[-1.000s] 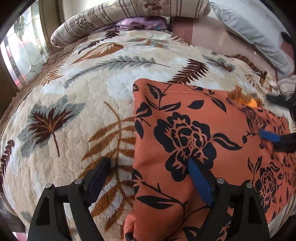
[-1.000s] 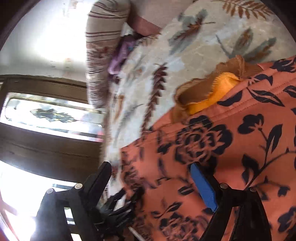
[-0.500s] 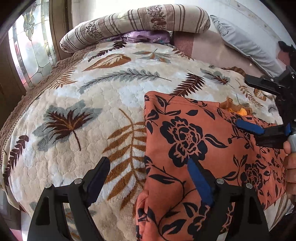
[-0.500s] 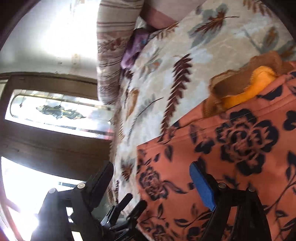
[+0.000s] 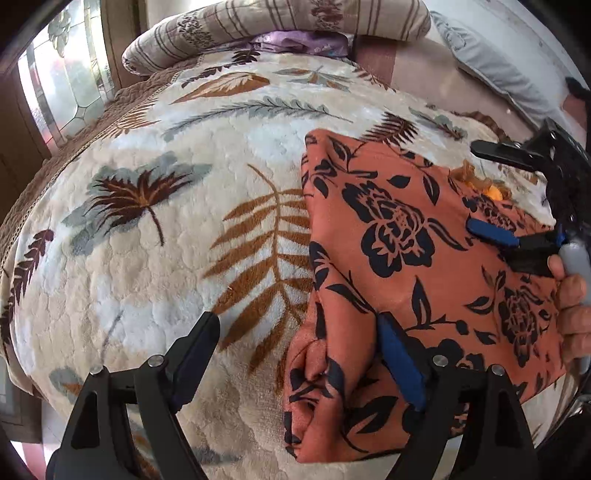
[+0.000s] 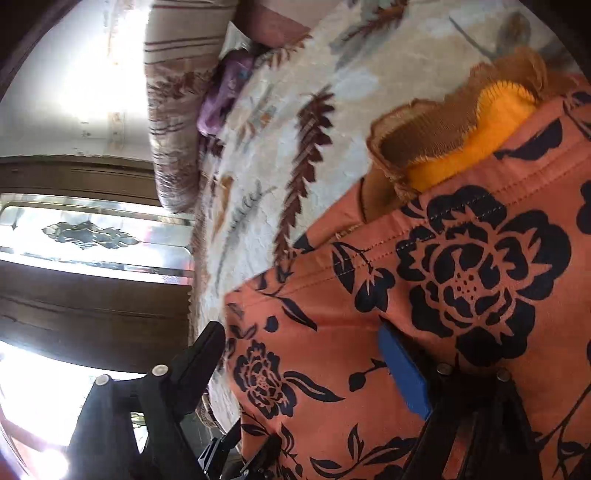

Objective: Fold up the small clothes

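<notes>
An orange garment with black flowers [image 5: 399,258] lies folded on the leaf-patterned bed blanket [image 5: 166,229]. My left gripper [image 5: 295,354] is open and empty, just above the garment's near left edge. My right gripper [image 5: 480,188] shows at the right of the left wrist view, open, above the garment's far right side. In the right wrist view the garment [image 6: 424,314] fills the lower right and my right gripper [image 6: 303,354] is open over it. A brown and yellow cloth [image 6: 461,125] sticks out from under the garment's far edge.
A striped bolster pillow [image 5: 277,22] and a purple cloth [image 5: 295,38] lie at the head of the bed. A grey pillow [image 5: 491,62] is at the far right. A window [image 5: 62,85] and wooden frame stand left of the bed.
Both grippers have lifted away from the garment. The left one drew back toward the near edge. The right one rose and pulled right, off the cloth. The garment stays flat.
</notes>
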Demonstrator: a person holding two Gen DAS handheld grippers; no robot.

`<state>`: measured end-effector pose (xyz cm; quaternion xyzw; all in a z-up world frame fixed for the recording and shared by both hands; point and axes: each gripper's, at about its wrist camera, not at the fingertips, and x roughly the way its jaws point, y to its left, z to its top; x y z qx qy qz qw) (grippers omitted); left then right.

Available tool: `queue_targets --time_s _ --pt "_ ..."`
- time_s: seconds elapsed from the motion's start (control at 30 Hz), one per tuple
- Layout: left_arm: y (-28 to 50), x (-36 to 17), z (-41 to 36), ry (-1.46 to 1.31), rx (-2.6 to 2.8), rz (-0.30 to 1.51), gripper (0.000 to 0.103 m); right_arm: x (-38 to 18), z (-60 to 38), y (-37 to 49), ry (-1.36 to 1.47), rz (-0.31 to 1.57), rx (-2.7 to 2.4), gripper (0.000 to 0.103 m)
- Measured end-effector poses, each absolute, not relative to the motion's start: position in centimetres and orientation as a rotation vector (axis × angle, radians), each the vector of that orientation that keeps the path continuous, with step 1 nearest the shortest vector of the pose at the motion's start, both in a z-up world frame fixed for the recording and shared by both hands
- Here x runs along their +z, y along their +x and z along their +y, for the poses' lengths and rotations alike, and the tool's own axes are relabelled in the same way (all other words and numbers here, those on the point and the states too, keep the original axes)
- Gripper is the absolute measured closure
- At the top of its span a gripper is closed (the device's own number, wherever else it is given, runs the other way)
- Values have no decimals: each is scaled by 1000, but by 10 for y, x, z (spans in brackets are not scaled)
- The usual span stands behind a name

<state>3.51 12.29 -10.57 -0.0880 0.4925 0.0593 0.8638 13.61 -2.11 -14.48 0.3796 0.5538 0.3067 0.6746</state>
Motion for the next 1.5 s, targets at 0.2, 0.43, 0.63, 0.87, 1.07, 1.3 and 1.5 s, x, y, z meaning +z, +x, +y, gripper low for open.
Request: queue_targets --time_s 0.2,0.43,0.63,0.87,1.07,1.3,1.5 --pt "12 -89 117 -126 109 958 16 -99 -64 89 731 1137 698 15" --pt "0 -124 109 -73 133 1078 16 -137 -154 27 782 1161 502 19" --pt "-20 -95 113 -78 140 982 16 -104 -200 0 797 1004 510 18" --pt "-21 -97 125 -126 143 1005 15 -136 -277 -13 943 960 202 20" --pt "1 -90 146 -241 140 1011 15 -149 -297 -18 924 925 121 16" --pt "62 -89 154 -270 93 981 17 -148 -300 -21 907 894 140 16" --pt "141 -116 155 -135 90 1053 39 -150 -302 -23 901 882 156 16"
